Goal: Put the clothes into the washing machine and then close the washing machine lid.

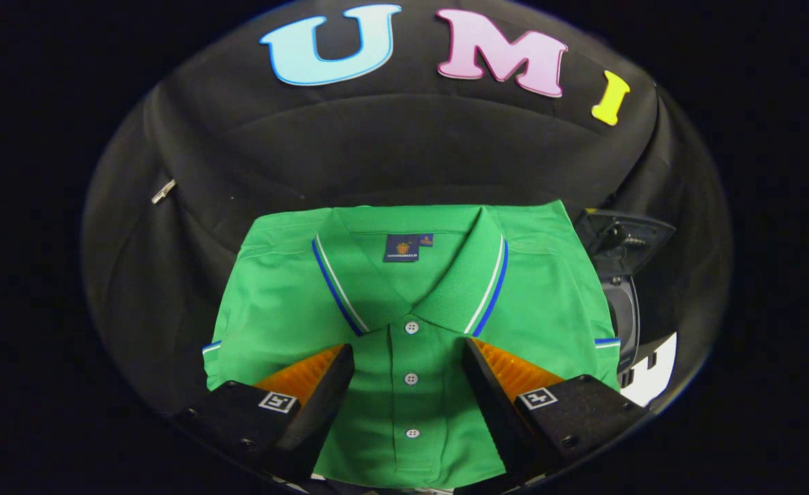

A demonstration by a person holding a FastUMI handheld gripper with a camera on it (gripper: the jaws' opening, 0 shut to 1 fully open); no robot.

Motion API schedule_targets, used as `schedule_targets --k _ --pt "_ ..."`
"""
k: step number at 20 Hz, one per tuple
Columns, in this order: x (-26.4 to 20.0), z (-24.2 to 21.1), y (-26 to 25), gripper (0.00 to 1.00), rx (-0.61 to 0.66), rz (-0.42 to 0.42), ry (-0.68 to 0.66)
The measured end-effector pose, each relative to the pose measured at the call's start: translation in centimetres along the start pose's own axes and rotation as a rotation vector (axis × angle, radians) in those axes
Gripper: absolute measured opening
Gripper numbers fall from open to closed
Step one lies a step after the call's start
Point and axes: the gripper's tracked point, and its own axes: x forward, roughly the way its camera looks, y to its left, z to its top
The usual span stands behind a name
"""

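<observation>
Black cloth (390, 158) drapes the booth behind and around everything, sagging in soft folds, with a small metal clip (163, 190) fastened to it off to the left.

Next in size is the shirt (273, 309), a green polo lying flat and neatly folded, front up, collar toward the far side. It lies just ahead of the fingers and runs back between them. Its collar (476, 289) is edged with blue and white stripes, and the same striping trims both sleeve cuffs. A dark label (401, 248) sits inside the neck. Three white buttons (411, 378) run down the placket, in line with the gap between the fingers.

To the right of the shirt, partly hidden by its shoulder, stands a dark machine (621, 268) with its lid raised and tilted back; I cannot tell more about it.

Closest, the gripper (408, 357) hovers over the shirt's lower front with its fingers spread wide, one either side of the placket, pinching nothing.
</observation>
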Motion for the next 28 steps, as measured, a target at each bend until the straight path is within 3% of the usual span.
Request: schedule_targets --k 4,9,12,15,20,21,28 --pt "0.1 0.0 -0.3 0.99 -0.03 0.008 0.031" --pt "-0.1 0.0 -0.9 0.69 -0.031 0.01 0.033" --pt "-0.1 0.1 -1.0 0.69 -0.037 0.009 0.025" --pt "0.1 0.3 -0.7 0.28 -0.046 0.014 -0.008" --pt "0.1 0.9 -0.7 0.28 -0.072 -0.004 -0.054" --pt "-0.2 0.7 -0.8 0.08 -0.064 -0.013 -0.054" --pt "-0.1 0.7 -0.7 0.08 -0.006 -0.004 -0.089"
